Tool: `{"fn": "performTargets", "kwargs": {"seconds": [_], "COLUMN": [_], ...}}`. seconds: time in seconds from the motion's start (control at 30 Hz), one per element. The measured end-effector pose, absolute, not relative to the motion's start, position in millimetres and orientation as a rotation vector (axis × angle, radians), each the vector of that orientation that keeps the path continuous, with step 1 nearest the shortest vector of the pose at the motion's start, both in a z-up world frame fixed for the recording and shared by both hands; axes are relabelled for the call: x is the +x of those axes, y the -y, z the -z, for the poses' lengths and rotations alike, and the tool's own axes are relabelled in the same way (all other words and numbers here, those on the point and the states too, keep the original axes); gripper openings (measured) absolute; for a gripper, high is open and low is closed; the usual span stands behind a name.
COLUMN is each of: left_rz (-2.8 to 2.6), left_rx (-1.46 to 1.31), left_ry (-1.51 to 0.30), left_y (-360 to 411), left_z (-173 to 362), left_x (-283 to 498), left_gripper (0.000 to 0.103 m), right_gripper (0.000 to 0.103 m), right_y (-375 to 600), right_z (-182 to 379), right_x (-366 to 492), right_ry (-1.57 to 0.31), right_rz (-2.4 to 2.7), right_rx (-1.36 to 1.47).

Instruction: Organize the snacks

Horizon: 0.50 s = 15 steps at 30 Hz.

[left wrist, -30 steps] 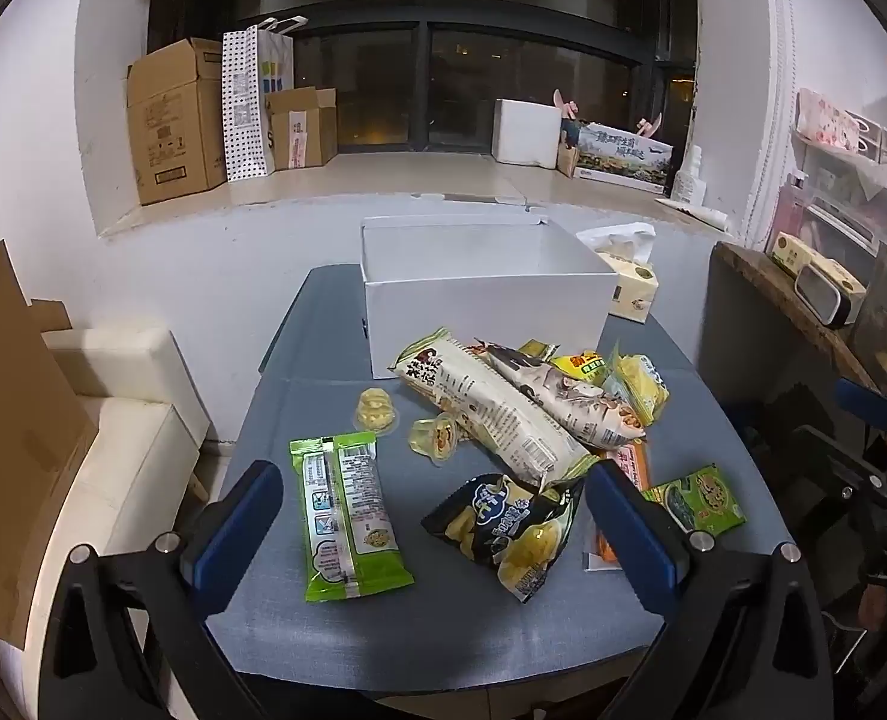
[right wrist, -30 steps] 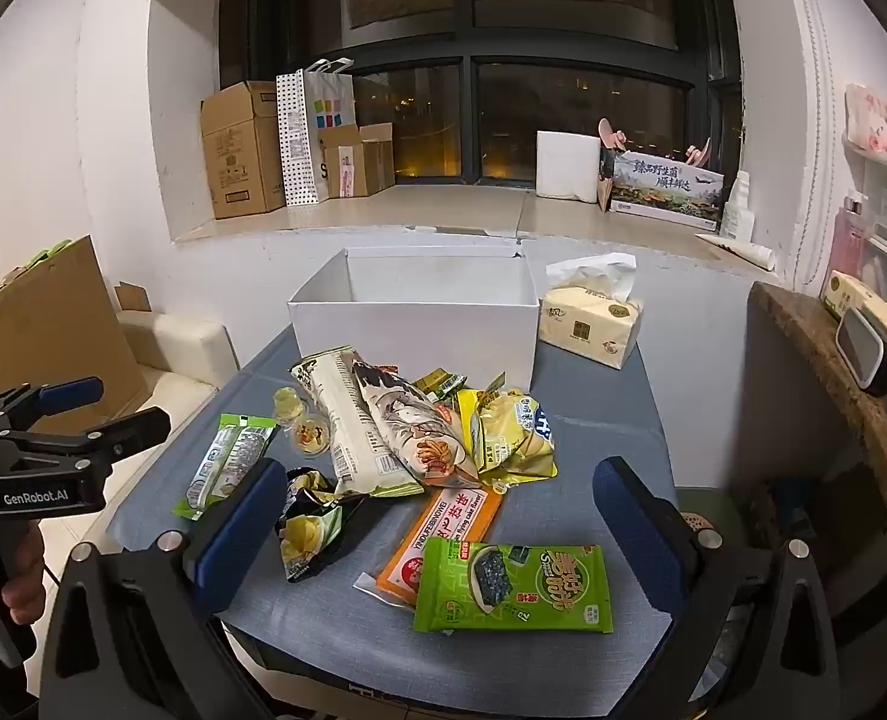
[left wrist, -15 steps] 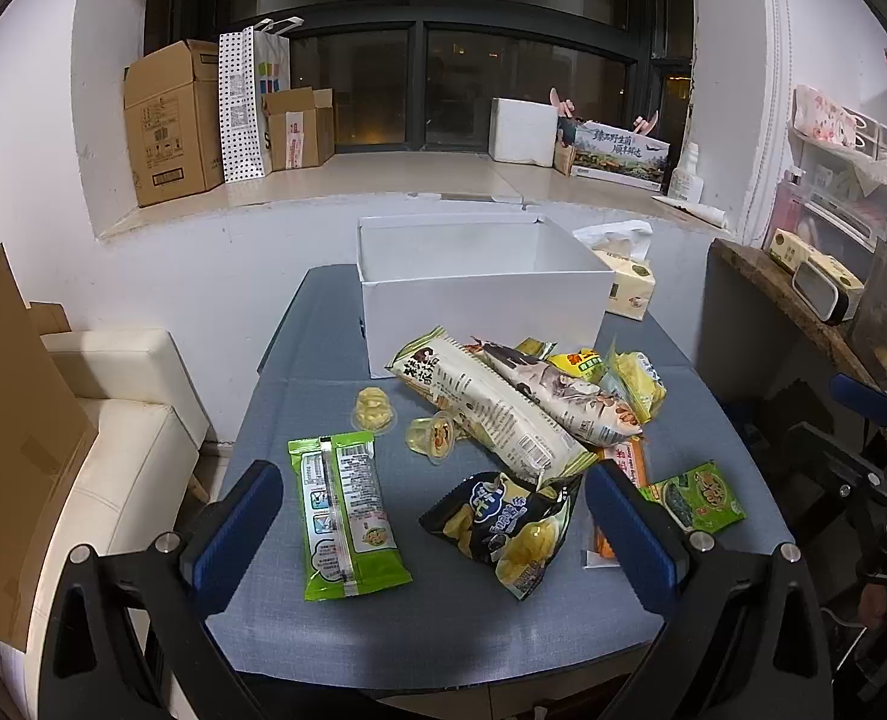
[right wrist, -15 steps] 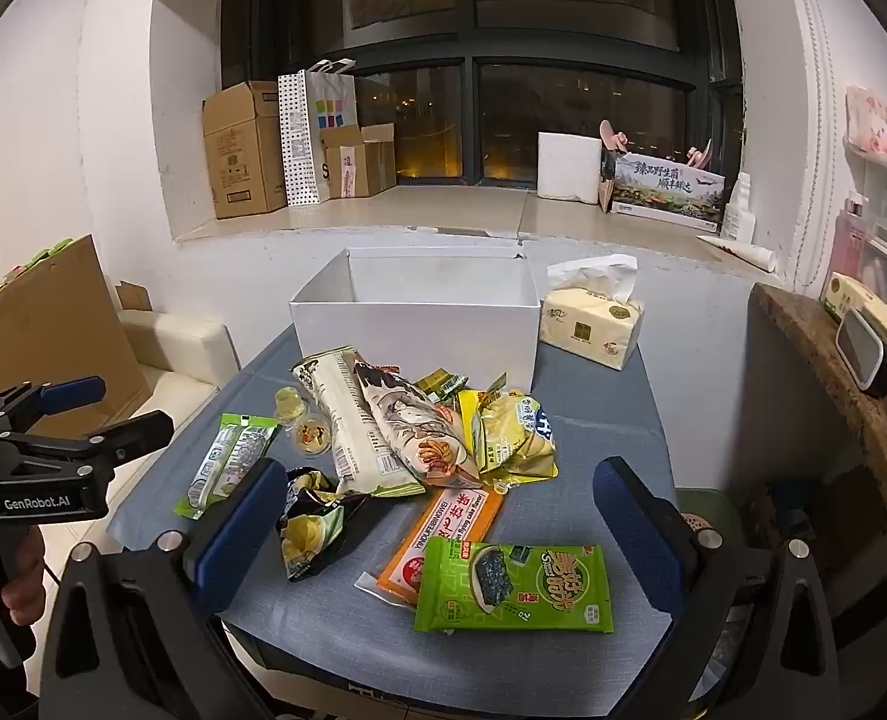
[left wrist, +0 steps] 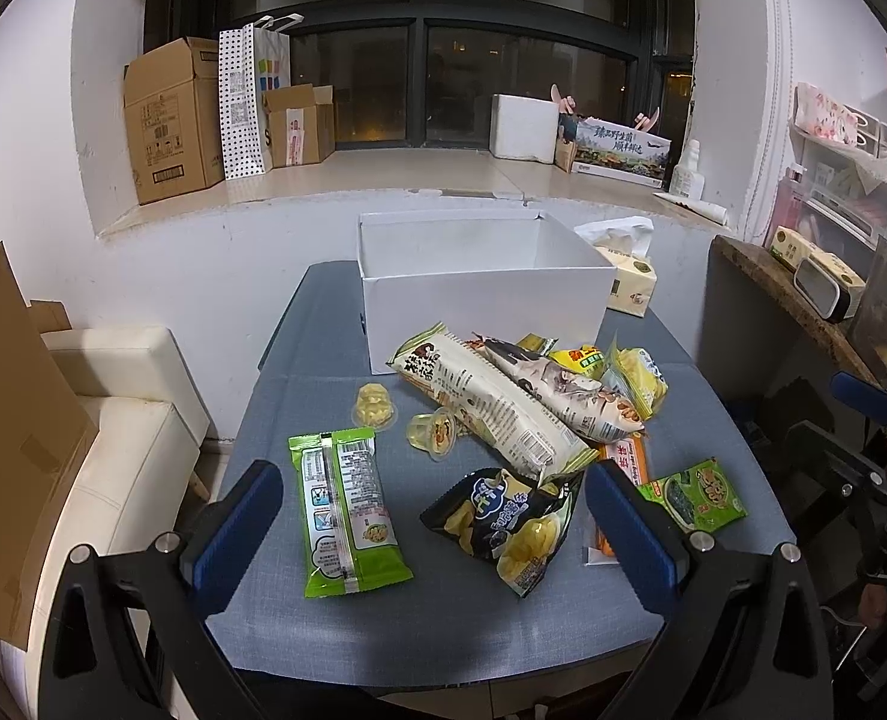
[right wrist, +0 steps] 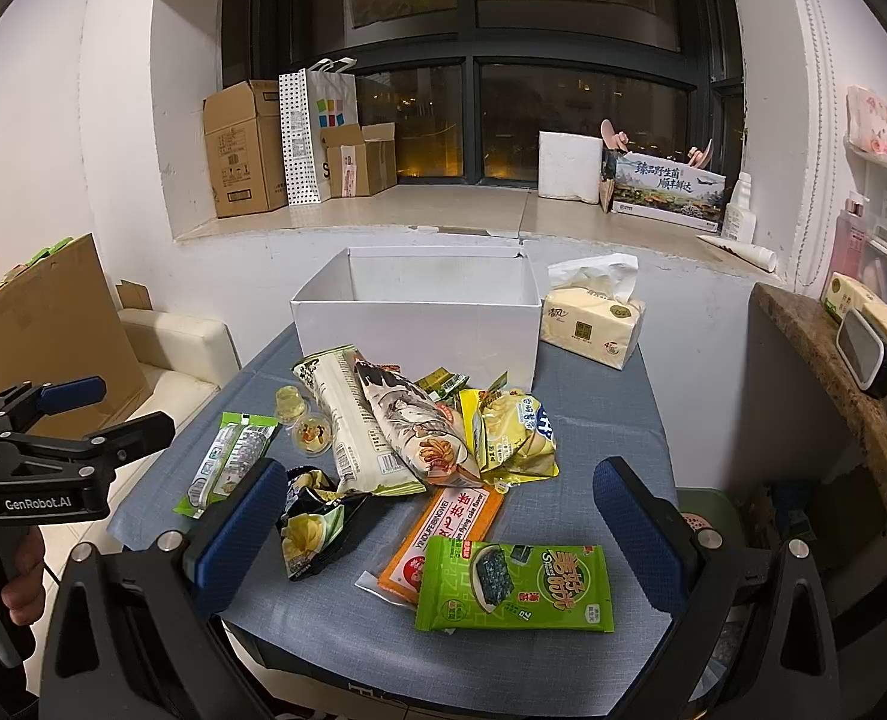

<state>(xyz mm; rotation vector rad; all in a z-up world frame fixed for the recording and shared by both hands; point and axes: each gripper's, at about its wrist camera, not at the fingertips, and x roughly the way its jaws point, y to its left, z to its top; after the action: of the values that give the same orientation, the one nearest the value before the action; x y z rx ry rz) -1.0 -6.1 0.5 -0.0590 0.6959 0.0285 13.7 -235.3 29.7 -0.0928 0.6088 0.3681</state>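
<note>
Since both my jaws stand wide open and hold nothing, either could start. My right gripper (right wrist: 437, 516) hangs at the bench's near edge — the seaweed pack (right wrist: 515, 588) lies flat just ahead between its jaws, long axis crosswise. My left gripper (left wrist: 431, 516) faces the green bar (left wrist: 347, 510) lying lengthwise. The box (right wrist: 413, 324) waits at the far edge.

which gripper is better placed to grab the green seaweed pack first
Right, I'd say. The seaweed pack lies at the near edge of the table, almost between the open right gripper's fingers. From the open left gripper it sits far off to the side, past the chip bag.
</note>
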Motion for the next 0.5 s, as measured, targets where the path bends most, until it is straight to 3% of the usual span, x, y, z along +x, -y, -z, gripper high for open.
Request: {"fn": "performTargets", "kwargs": {"seconds": [0.5], "left_rz": [-0.032], "left_rx": [-0.059], "left_ry": [-0.698], "left_y": [6.2], "left_z": [1.0], "left_x": [-1.2], "left_gripper": [0.103], "right_gripper": [0.103], "right_y": [234.6], "right_z": [-29.1], "right_x": [13.8], "right_ry": [-0.609], "right_rz": [-0.369], "right_rx": [-0.093]}}
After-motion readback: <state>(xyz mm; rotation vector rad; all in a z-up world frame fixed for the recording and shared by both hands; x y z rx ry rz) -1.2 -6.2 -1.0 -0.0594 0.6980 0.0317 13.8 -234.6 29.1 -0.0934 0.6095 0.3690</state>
